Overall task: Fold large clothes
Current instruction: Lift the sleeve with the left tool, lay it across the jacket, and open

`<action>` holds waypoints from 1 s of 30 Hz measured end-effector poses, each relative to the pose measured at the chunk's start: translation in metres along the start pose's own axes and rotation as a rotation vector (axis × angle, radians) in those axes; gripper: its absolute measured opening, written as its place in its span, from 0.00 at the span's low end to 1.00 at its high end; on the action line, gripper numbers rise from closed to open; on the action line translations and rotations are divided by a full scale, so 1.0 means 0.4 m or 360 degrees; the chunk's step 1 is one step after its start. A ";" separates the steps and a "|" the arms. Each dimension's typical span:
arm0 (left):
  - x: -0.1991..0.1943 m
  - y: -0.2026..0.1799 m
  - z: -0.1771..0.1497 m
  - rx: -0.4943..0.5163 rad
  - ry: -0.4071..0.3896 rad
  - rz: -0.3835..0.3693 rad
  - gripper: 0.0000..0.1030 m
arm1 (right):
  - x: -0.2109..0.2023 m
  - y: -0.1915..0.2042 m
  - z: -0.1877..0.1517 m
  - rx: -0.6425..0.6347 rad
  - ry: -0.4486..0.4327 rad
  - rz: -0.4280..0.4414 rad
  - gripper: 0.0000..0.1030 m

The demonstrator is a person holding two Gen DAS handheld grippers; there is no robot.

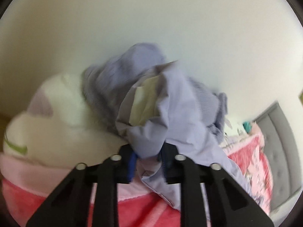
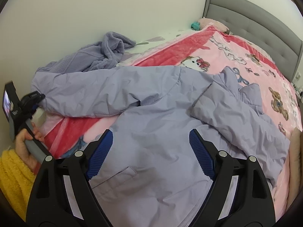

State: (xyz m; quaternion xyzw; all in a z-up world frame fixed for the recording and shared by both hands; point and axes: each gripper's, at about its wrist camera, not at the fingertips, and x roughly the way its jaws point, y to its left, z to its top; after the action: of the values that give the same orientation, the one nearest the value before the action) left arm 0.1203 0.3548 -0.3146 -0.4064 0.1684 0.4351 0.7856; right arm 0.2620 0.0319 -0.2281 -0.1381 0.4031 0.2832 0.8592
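Lying spread on the bed (image 2: 170,43), the lilac jacket (image 2: 151,132) stretches its sleeve toward nine o'clock, where the left tongs (image 1: 147,156) pinch its cuff; the right tongs (image 2: 151,155) hover wide over its body.

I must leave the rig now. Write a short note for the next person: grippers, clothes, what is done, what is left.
Left gripper: jaws shut on the jacket sleeve end.
Right gripper: jaws open above the lilac jacket body, holding nothing.
Jacket lies spread on the pink blanket; a lilac fleece is bunched by the wall.
Done: sleeve gripped. Left: all folds, then the fleece.
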 end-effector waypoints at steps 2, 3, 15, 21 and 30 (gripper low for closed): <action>-0.029 -0.031 0.018 0.0025 -0.0019 -0.0062 0.14 | -0.002 -0.011 -0.007 0.0031 0.0001 -0.0002 0.77; -0.057 -0.060 0.036 0.0028 -0.0040 -0.0144 0.13 | -0.004 -0.019 -0.010 0.0054 0.0000 -0.0008 0.77; -0.279 -0.610 -0.055 0.0638 0.0033 -0.0964 0.13 | -0.082 -0.262 -0.139 0.0524 -0.0035 -0.0272 0.77; -0.293 -0.875 -0.284 0.1055 0.0209 -0.1043 0.13 | -0.141 -0.417 -0.264 0.0790 0.0067 -0.0439 0.77; -0.294 -0.895 -0.724 0.1531 0.0643 -0.1134 0.13 | -0.183 -0.567 -0.441 0.1046 0.0135 -0.0639 0.77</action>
State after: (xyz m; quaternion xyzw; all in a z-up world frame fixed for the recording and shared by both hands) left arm 0.3735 -0.0410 -0.2431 -0.1131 0.3444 -0.0630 0.9299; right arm 0.2516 -0.2593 -0.2820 0.0568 0.4725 -0.0409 0.8785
